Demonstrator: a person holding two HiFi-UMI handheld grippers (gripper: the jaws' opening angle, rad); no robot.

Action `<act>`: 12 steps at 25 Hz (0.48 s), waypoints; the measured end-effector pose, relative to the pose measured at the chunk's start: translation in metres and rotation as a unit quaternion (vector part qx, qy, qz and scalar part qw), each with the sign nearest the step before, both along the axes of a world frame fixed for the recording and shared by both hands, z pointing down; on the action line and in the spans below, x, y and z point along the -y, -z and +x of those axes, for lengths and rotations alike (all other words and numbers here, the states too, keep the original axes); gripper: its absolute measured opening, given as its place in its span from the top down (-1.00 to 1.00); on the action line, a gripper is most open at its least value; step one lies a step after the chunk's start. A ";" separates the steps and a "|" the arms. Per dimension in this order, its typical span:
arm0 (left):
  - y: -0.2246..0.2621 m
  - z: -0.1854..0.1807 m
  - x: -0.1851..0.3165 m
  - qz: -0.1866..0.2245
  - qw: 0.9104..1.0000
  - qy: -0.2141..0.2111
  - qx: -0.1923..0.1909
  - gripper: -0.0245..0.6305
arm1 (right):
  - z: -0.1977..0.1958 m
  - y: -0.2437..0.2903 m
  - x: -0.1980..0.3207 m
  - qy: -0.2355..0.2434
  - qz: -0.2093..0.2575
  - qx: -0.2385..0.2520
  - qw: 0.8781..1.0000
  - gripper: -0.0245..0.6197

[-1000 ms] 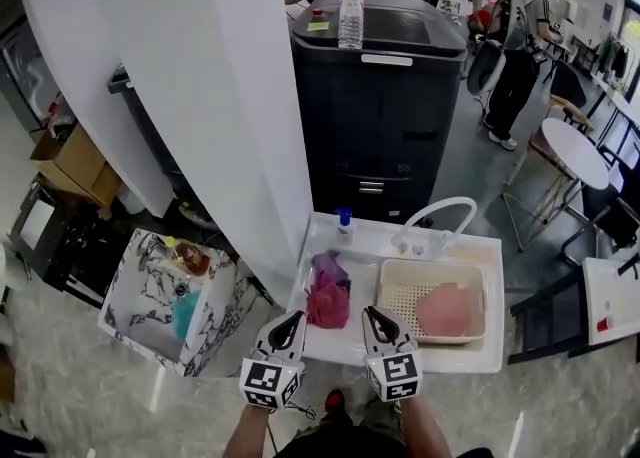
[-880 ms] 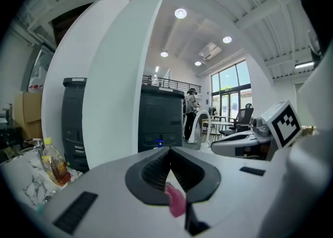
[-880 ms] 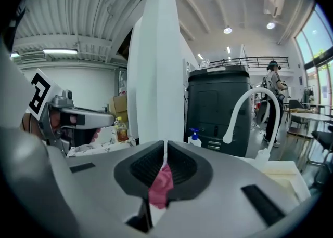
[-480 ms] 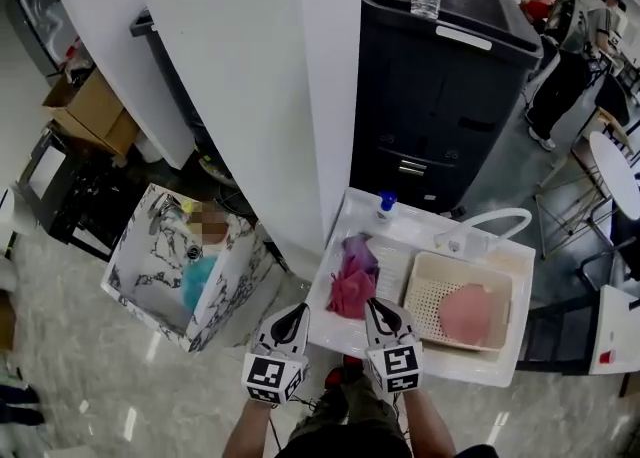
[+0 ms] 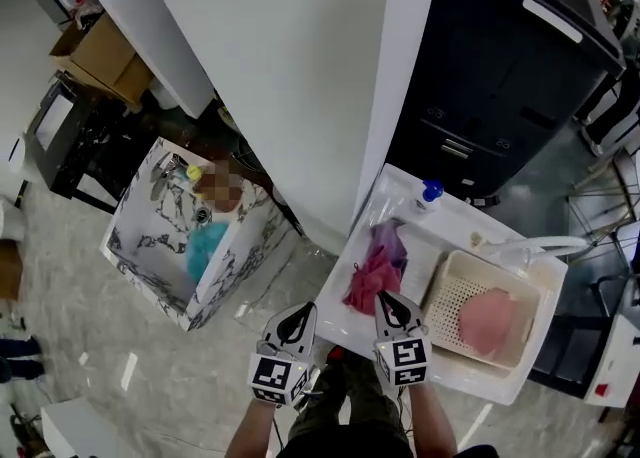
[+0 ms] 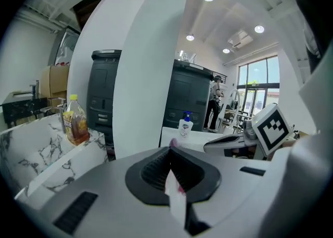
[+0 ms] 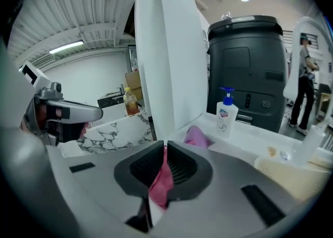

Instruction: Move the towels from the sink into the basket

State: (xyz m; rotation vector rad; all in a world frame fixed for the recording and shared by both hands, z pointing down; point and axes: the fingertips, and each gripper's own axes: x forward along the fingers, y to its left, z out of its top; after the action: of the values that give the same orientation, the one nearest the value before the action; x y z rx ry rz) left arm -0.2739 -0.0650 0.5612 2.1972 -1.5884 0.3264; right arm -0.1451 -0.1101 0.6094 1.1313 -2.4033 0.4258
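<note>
A red towel (image 5: 368,281) and a purple towel (image 5: 385,242) lie bunched in the left part of the white sink (image 5: 470,378). To their right, a cream basket (image 5: 455,268) in the sink holds a pink towel (image 5: 488,321). My right gripper (image 5: 389,299) is at the red towel's near edge. It is shut on a fold of that red towel (image 7: 160,180), with the purple towel (image 7: 196,135) just beyond. My left gripper (image 5: 296,315) hangs shut in front of the sink's left corner, over the floor, with no towel in it.
A soap bottle (image 5: 430,192) stands at the sink's back edge and a white faucet (image 5: 532,244) arches over the basket. A black cabinet (image 5: 500,96) and a white pillar (image 5: 300,76) rise behind. A marble-patterned box (image 5: 150,241) holding a bottle stands on the floor at left.
The head view has swung, so the sink now lies further right and lower. Both grippers stay at the sink's front edge, the right one by the red towel.
</note>
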 end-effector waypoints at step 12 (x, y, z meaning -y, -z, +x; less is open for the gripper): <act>-0.036 -0.016 0.003 -0.036 0.999 0.027 -0.010 0.92 | -0.027 -0.047 0.008 0.037 -0.047 -0.005 0.998 0.30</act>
State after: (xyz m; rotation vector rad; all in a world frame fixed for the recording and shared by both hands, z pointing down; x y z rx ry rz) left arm -0.2900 -0.0685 0.5973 2.0932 -1.5985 0.3394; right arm -0.1726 -0.1180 0.6563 0.9981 -2.3815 0.5017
